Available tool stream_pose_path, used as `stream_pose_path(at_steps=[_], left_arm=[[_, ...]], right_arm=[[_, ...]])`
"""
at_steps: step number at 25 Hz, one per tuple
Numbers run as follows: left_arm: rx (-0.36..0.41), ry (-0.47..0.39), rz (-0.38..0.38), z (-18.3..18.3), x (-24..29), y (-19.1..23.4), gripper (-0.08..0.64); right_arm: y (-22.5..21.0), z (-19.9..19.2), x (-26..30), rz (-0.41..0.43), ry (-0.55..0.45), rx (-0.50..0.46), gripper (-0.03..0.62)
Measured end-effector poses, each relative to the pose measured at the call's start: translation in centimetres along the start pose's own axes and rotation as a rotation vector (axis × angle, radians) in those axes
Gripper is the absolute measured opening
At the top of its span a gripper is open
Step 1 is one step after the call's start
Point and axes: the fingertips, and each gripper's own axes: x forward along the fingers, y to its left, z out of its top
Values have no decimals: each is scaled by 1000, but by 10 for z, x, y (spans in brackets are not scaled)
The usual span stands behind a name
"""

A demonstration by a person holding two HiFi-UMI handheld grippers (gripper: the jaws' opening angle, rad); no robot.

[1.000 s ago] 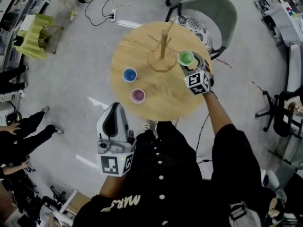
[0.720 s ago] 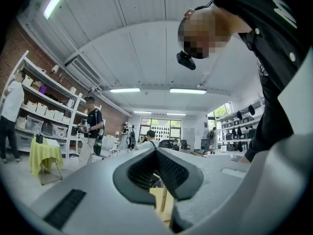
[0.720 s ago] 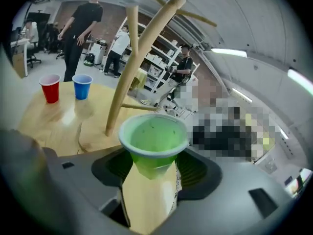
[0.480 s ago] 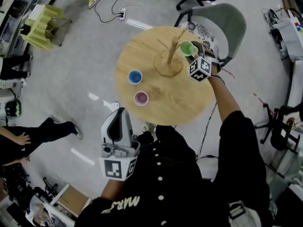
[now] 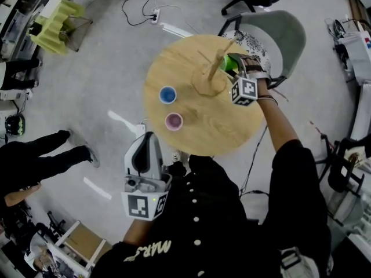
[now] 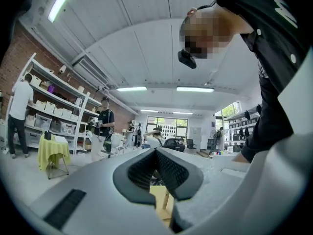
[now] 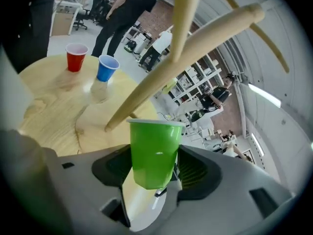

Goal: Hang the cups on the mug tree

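Observation:
A wooden mug tree [image 5: 212, 74] stands at the far side of the round wooden table [image 5: 203, 132]. My right gripper [image 5: 236, 63] is shut on a green cup [image 5: 228, 63] right beside the tree's post, on its right. In the right gripper view the green cup [image 7: 154, 153] sits between the pads, rim up, just under a slanting peg [image 7: 195, 45]. A blue cup [image 5: 167, 94] and a pink-red cup [image 5: 173, 121] stand upright on the table's left half. My left gripper [image 5: 144, 139] hangs off the table near my body, with the jaws together and nothing in them.
A grey chair [image 5: 282, 32] stands behind the table on the right. A yellow-green draped stand [image 5: 58, 15] and floor cables [image 5: 145, 4] lie at the far left. A person's legs [image 5: 40, 155] are at the left, with office chairs and benches at the right edge.
My right gripper has carried the green cup farther and leftward, close against the mug tree's post. The left gripper has stayed where it was.

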Motion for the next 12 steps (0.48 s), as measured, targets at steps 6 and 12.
stream_pose_path(at_steps=[6, 12], left_arm=[[-5, 9, 7, -5, -1, -1, -3], [-7, 22, 14, -10, 0, -1, -5]], right_arm=[[13, 11, 3, -44, -33, -202, 265], [25, 10, 4, -44, -42, -480, 260]])
